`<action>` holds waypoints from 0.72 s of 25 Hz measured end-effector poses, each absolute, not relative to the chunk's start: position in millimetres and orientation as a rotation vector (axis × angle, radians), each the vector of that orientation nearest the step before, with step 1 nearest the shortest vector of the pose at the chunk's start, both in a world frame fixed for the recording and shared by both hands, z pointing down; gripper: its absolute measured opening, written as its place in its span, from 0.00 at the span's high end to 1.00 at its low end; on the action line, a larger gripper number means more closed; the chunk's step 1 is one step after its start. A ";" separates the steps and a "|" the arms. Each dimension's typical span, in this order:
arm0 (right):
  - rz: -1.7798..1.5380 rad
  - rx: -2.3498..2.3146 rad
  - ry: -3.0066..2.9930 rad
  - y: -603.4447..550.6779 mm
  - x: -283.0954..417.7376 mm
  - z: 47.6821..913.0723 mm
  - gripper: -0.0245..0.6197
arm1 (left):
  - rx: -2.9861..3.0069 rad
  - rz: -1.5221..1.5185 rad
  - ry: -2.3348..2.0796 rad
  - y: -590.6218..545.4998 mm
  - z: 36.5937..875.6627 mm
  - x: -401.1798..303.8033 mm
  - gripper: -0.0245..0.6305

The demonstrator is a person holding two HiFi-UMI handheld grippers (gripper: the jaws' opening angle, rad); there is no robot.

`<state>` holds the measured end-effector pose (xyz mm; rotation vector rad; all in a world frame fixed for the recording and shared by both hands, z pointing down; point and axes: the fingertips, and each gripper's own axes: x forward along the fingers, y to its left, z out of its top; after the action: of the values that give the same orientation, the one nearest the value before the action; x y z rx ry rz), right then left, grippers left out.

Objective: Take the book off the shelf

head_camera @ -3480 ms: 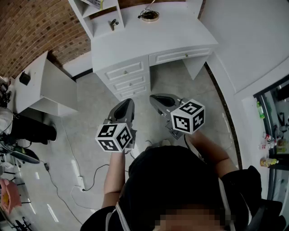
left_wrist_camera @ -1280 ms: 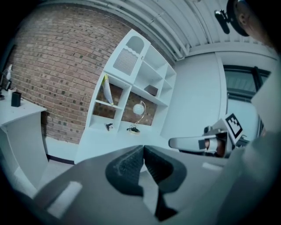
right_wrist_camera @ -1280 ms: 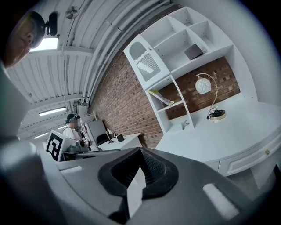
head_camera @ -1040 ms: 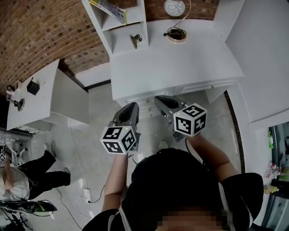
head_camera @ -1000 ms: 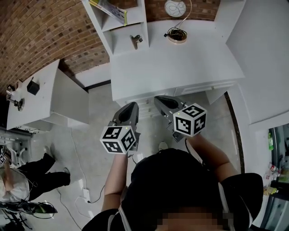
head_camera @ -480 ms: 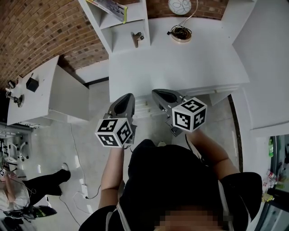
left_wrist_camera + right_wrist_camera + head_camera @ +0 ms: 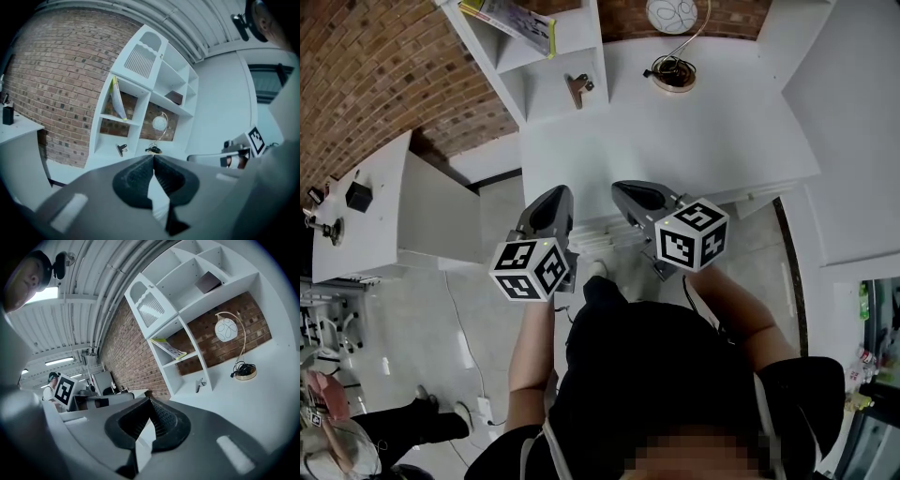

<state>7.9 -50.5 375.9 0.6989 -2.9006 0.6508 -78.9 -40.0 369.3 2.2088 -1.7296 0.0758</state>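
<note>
My left tongs (image 7: 153, 157) are shut. Their two ribbed pads are pressed tip to tip and nothing is caught between them. My right tongs (image 7: 149, 401) are the same, closed to a point and empty. From the head view I hold both out in front of me, side by side and near each other but not touching. Their tips are about at the near edge of the white table (image 7: 703, 131). The left marker cube (image 7: 528, 270) and the right marker cube (image 7: 692, 236) sit at the ends nearest me.

The book (image 7: 511, 16) is thin with a yellow edge. It is well apart from both tongs, on the white shelf unit (image 7: 581, 37) that stands at the back of the table towards its left side. It is in the open compartment of the left column, one level above the table top. It stands tilted, its top leaning towards the compartment's left wall.

In the bay beneath it, a small metal clip (image 7: 576, 89) rests on the table. To the right of that is a lamp with a round white globe (image 7: 672, 14) on a curved stem. A cord is coiled on its round base (image 7: 673, 77). Higher up, a dark flat thing (image 7: 207, 282) lies on a shelf. A brick wall (image 7: 384, 75) is behind it all.
</note>
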 end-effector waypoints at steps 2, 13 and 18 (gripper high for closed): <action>0.657 0.717 -2.896 -64.2 -1.7 376.0 0.96 | 2.220 0.082 -1.714 -54.6 368.4 -87.9 0.95; 0.669 0.783 -2.886 -132.0 -64.2 373.5 0.96 | 2.293 0.097 -1.660 -130.9 357.1 -146.2 0.95; 0.661 0.808 -2.879 -154.3 -88.3 371.0 0.96 | 2.327 0.103 -1.621 -157.5 353.7 -166.3 0.95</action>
<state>-88.3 -154.3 371.0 0.8085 -2.8790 0.6612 -166.3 -157.5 353.7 2.3271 -1.6213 0.1027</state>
